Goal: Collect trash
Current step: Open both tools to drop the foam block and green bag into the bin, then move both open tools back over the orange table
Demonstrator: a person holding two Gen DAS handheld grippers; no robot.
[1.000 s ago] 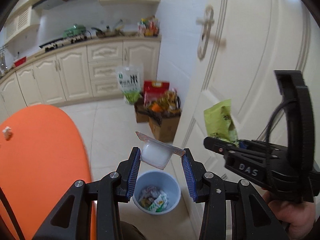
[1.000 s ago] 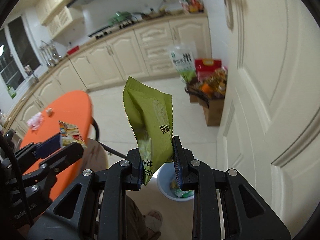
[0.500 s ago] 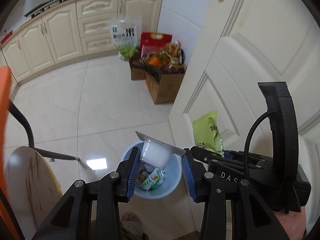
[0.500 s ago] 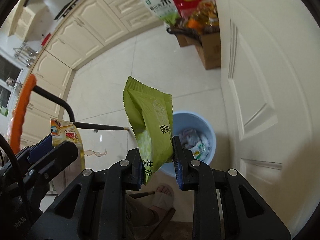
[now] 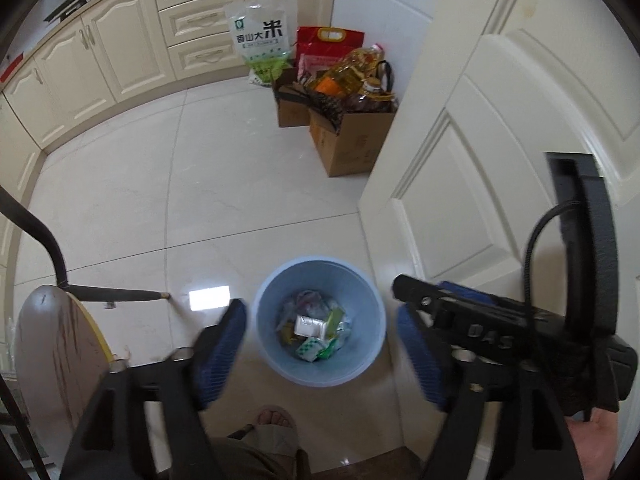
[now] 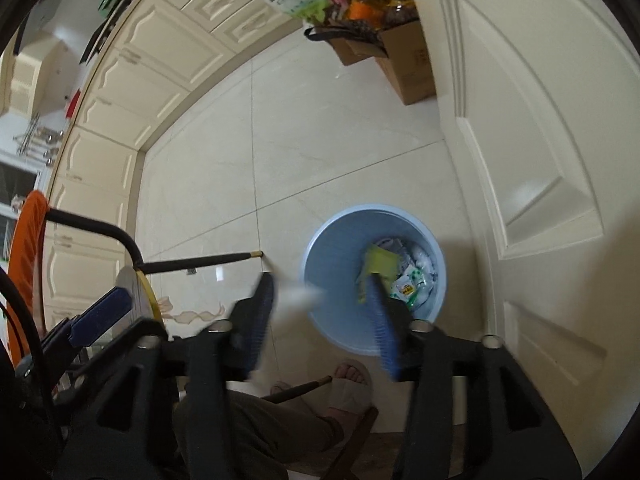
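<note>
A light blue trash bin (image 5: pixel 368 352) stands on the tiled floor by a white door, with several wrappers inside. My left gripper (image 5: pixel 320 340) is open and empty, right above the bin. My right gripper (image 6: pixel 320 312) is open above the bin (image 6: pixel 332 264) too. The green snack bag (image 6: pixel 378 266) is inside the bin, just off the right finger. A blurred white shape (image 6: pixel 300 300), perhaps the plastic cup, shows between the right fingers. The right gripper's body (image 5: pixel 500 328) shows in the left wrist view.
The white door (image 5: pixel 500 160) stands right of the bin. Cardboard boxes of groceries (image 5: pixel 344 120) and a rice bag (image 5: pixel 260 40) sit by the cream cabinets. A chair with a wooden seat (image 5: pixel 56 360) is at the left. The person's sandalled foot (image 5: pixel 276 424) is below the bin.
Both grippers have opened over the bin. The white plastic cup left the left gripper and the green snack bag left the right gripper and dropped into the bin.
</note>
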